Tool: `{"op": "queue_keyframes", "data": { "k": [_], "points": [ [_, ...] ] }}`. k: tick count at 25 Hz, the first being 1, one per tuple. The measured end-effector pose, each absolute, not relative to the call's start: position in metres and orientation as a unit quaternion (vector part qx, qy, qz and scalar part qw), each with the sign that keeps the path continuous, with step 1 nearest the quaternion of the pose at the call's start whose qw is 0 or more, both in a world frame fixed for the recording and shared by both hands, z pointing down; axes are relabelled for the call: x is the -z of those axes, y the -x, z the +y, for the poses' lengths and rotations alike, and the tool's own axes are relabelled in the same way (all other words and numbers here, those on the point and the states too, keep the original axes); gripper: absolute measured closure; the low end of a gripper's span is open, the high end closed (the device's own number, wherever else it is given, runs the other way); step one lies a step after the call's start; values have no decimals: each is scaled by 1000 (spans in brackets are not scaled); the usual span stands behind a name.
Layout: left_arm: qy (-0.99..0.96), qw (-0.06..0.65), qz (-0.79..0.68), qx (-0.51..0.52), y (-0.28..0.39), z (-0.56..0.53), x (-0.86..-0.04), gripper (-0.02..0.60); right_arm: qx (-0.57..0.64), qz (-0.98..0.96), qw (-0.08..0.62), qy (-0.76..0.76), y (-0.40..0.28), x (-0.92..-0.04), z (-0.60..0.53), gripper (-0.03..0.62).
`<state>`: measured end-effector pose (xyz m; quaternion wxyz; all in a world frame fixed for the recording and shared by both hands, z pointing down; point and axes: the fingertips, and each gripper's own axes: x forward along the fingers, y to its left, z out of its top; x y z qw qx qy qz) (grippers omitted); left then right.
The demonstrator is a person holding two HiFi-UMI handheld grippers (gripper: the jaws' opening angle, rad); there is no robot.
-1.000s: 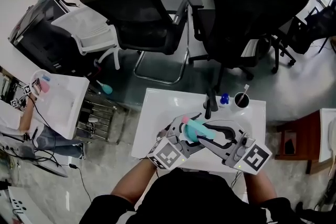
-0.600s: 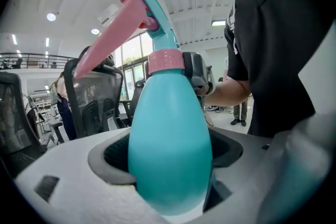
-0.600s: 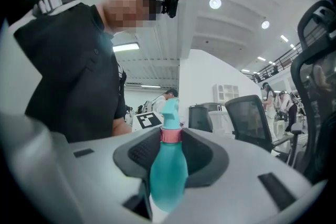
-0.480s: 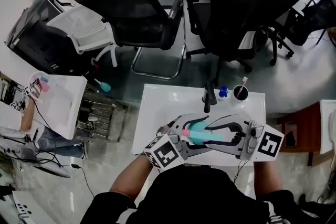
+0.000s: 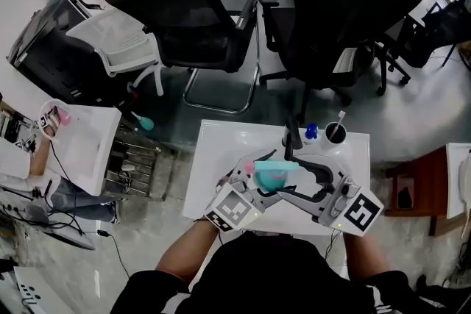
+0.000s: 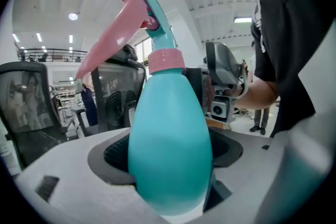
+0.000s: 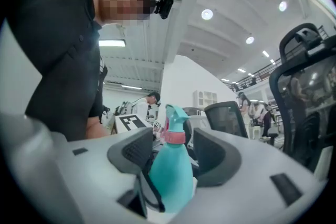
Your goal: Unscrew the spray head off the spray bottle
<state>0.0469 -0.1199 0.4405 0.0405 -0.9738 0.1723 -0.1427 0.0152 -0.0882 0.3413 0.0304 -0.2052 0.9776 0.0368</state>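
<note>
1. Saw a white table [image 5: 213, 158] below both claws, with black office chairs [image 5: 199, 26] beyond its far edge.
2. Found the left claw [image 6: 170, 162] closed on the teal belly of the spray bottle [image 5: 274, 176], pads pressed on its sides. Saw the bottle rising upright out of those jaws in the left gripper view.
3. Found the right claw [image 7: 170, 155] wide apart, its jaws having just been opening. Saw the bottle's upper part between its pads with a gap on each side, touched by neither.
4. Saw the bottle held up over the table's middle, between the two claws.
5. Found the spray head [image 6: 137, 13], pink trigger and teal nozzle, still seated on its pink collar [image 6: 166, 60].
6. Read only black-and-white square markers: on the left cube [image 5: 234, 211], and on the right cube [image 5: 360, 211].
</note>
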Motion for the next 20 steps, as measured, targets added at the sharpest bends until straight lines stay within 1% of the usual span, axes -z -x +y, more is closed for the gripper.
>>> {"op": "queue_keyframes", "data": {
  "k": [4,8,14,15,20],
  "points": [
    [958,26,236,159,-33,-139,-448,176,-25,962,31,269,-16,-342,-98,398],
    [948,18,268,172,-27,-145,-461,176,-14,953,18,303,-14,-350,-107,399],
    [923,56,326,198,-26,-157,-466,175,11,936,41,349,-11,-351,-116,426],
    [921,56,332,197,-27,-159,-466,175,9,932,40,361,-10,-352,-119,439],
    [917,56,341,200,-31,-164,-467,175,-17,919,13,393,-11,-359,-128,453]
  ]
}}
